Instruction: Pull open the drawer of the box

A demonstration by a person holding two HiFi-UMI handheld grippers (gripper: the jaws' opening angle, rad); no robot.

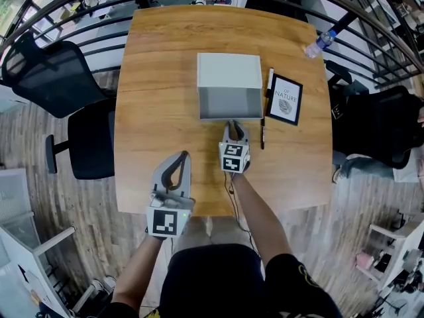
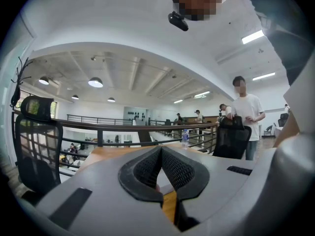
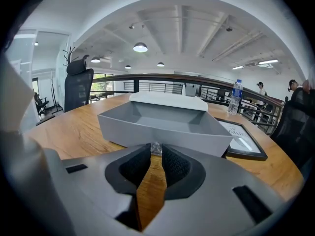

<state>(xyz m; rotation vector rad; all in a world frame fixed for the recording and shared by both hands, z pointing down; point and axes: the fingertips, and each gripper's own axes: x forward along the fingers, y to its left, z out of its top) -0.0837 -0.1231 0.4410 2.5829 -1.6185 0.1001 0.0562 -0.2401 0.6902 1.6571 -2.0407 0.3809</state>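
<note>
A white box (image 1: 229, 70) stands on the wooden table (image 1: 159, 111), and its grey drawer (image 1: 230, 103) sticks out toward me, pulled open and empty. In the right gripper view the drawer (image 3: 162, 124) fills the middle, with a small clear knob (image 3: 156, 149) on its front wall. My right gripper (image 1: 234, 127) is shut on that knob, the pads (image 3: 172, 163) pressing it from both sides. My left gripper (image 1: 179, 159) hovers near the table's front edge, left of the right one, shut with nothing in it; its fingertips (image 2: 161, 150) touch.
A framed picture (image 1: 285, 99) lies right of the box, with a black pen (image 1: 264, 128) beside the drawer. A water bottle (image 1: 318, 43) stands at the far right corner. Black chairs (image 1: 46, 78) flank the table, and a railing (image 1: 73, 18) runs behind it.
</note>
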